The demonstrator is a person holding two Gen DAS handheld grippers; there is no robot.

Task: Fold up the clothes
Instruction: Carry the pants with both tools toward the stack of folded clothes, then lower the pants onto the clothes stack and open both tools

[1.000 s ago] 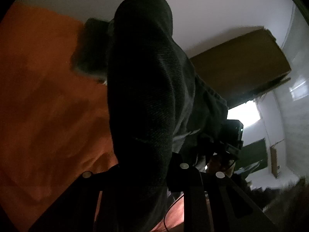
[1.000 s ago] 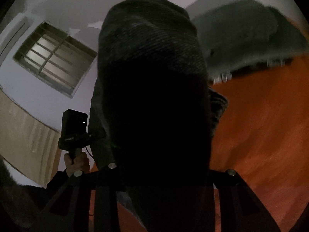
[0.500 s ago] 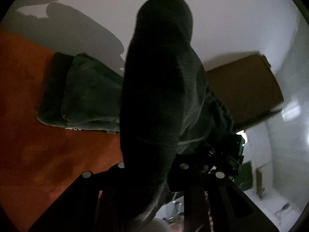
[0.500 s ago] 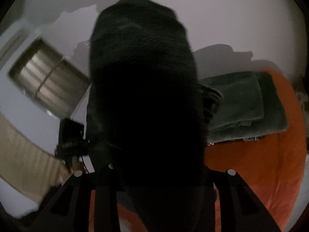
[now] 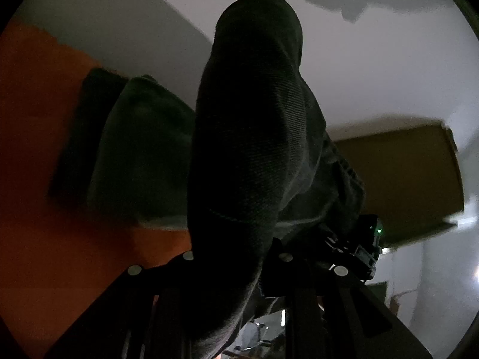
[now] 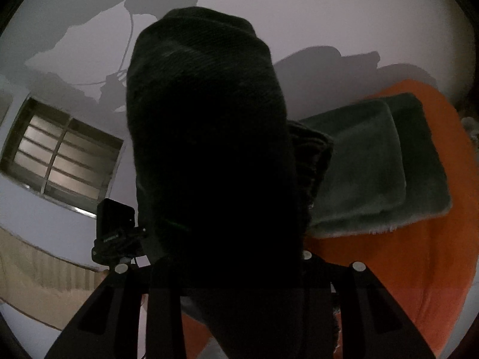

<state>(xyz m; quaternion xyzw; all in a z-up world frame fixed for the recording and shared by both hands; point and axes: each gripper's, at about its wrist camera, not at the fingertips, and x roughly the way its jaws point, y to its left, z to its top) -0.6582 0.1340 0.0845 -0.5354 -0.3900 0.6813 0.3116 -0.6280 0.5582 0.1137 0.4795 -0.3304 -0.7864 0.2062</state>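
Orange bed cover (image 6: 419, 269) fills lower scene, serving as my folding surface. Folded green blanket (image 6: 374, 164) lies on it near wall, likely stacked aside as finished. Dark knit garment (image 5: 254, 149) hangs in air between both grippers, draped over lenses. Left gripper (image 5: 236, 269) fingers pinching garment edge; right gripper (image 6: 239, 269) fingers clamped on thicker bunch, I judge to carry it spread for folding.
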